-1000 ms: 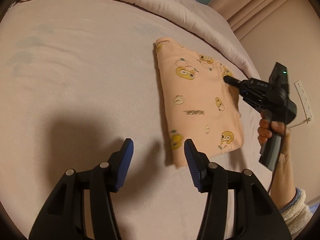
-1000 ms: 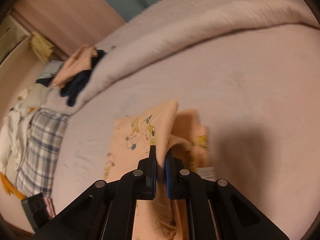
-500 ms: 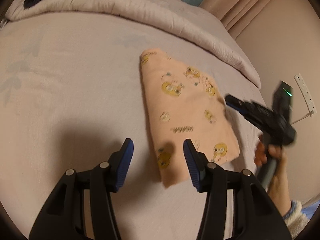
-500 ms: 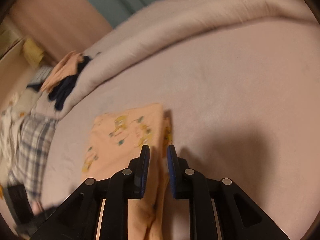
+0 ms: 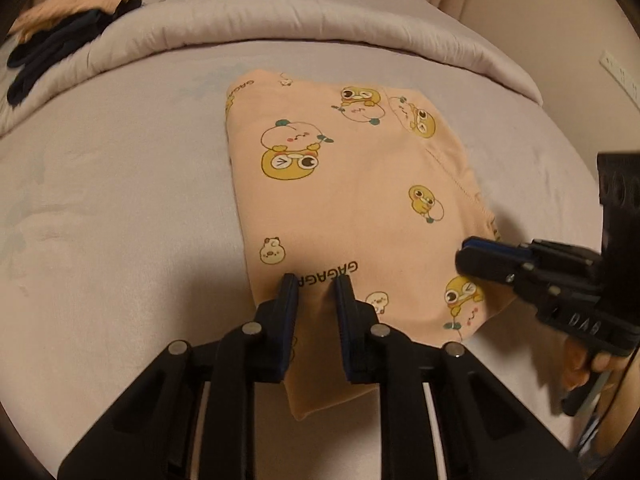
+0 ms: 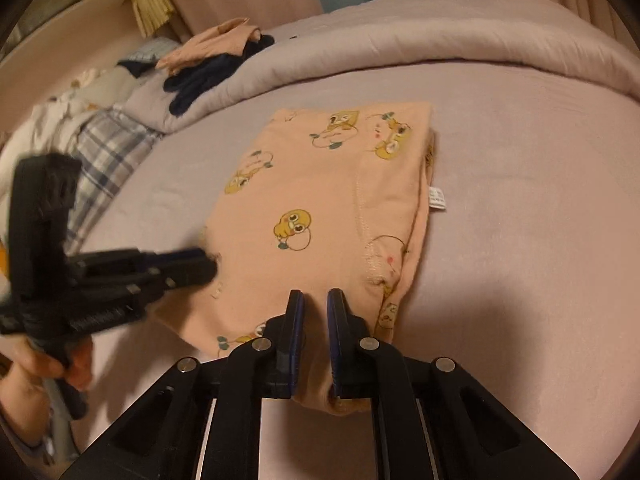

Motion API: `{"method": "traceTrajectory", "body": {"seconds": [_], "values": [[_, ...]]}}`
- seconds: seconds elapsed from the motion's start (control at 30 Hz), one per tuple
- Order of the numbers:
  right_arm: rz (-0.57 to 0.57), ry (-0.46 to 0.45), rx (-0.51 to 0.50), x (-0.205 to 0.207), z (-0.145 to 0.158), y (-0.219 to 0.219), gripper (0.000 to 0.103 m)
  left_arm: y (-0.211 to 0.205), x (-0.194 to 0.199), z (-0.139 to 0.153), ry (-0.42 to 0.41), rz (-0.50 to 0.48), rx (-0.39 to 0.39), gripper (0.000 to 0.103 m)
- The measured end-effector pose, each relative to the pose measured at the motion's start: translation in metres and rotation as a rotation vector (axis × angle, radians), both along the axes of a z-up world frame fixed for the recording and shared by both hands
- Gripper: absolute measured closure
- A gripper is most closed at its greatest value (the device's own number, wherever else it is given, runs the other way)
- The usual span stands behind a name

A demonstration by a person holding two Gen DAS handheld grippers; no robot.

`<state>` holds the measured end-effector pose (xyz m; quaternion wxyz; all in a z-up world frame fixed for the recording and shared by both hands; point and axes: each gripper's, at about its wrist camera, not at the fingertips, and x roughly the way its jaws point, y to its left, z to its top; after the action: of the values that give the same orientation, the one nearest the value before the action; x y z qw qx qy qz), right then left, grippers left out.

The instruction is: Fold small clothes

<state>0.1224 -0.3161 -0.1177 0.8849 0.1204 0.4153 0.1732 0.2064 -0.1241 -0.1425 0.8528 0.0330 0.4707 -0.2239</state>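
The wide lilac bed sheet (image 5: 120,200) gives a flat place, so the peach cotton garment with yellow cartoon ducks (image 5: 352,200) lies folded there. The left gripper (image 5: 313,286), just closing, and the clenched right gripper (image 6: 314,302) each pinch its near edge, probably for another fold.

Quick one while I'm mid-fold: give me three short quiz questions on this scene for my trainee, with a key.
1. True or false: the peach garment lies spread out in a single layer on the bed sheet.
2. What lies on the rolled duvet behind it? A) dark and peach clothes B) a book C) a pillow
3. What is between the pads of the right tongs?

Key: 1 false, it is folded, with layers showing at its side edge. 2 A. 3 the near edge of the peach garment.
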Motion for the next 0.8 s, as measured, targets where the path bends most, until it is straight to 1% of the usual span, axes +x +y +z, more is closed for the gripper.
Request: {"method": "traceTrajectory", "body": {"seconds": [0.07, 0.17, 0.23, 0.3, 0.4, 0.53, 0.57, 0.6, 0.63, 0.67, 0.7, 0.73, 0.8], "values": [[-0.002, 0.000, -0.008, -0.007, 0.004, 0.000, 0.094, 0.000, 0.001, 0.001, -0.002, 0.001, 0.013, 0.083], [0.017, -0.027, -0.003, -0.018, 0.013, 0.007, 0.094, 0.001, -0.001, -0.001, 0.003, 0.013, 0.009, 0.083], [0.027, -0.031, -0.001, -0.025, 0.013, 0.008, 0.094, 0.005, -0.006, -0.002, 0.005, 0.017, 0.008, 0.083], [0.026, -0.013, -0.017, -0.031, 0.008, 0.006, 0.093, 0.004, -0.011, -0.004, 0.008, 0.015, 0.016, 0.083], [0.025, 0.021, -0.054, -0.027, -0.002, 0.010, 0.093, 0.007, -0.018, -0.008, 0.015, 0.014, 0.023, 0.082], [0.013, 0.028, -0.037, -0.027, 0.003, 0.013, 0.093, 0.013, -0.022, -0.007, 0.036, 0.034, 0.001, 0.082], [0.015, 0.028, -0.022, -0.029, 0.005, 0.012, 0.089, 0.014, -0.023, -0.006, 0.041, 0.037, -0.004, 0.081], [0.016, 0.028, 0.001, -0.031, 0.008, 0.011, 0.081, 0.016, -0.024, -0.005, 0.044, 0.041, -0.011, 0.077], [0.015, 0.029, 0.016, -0.031, 0.008, 0.009, 0.075, 0.019, -0.026, -0.004, 0.050, 0.049, -0.016, 0.073], [0.011, 0.030, 0.043, -0.032, 0.009, 0.007, 0.065, 0.022, -0.028, -0.004, 0.057, 0.060, -0.021, 0.061], [0.001, 0.032, 0.074, -0.034, 0.010, 0.003, 0.061, 0.026, -0.029, -0.004, 0.066, 0.077, -0.027, 0.052], [-0.005, 0.033, 0.086, -0.037, 0.009, 0.000, 0.060, 0.030, -0.029, -0.005, 0.074, 0.098, -0.038, 0.050], [-0.033, 0.038, 0.101, -0.040, 0.009, -0.006, 0.053, 0.039, -0.028, -0.006, 0.097, 0.122, -0.071, 0.049]]}}
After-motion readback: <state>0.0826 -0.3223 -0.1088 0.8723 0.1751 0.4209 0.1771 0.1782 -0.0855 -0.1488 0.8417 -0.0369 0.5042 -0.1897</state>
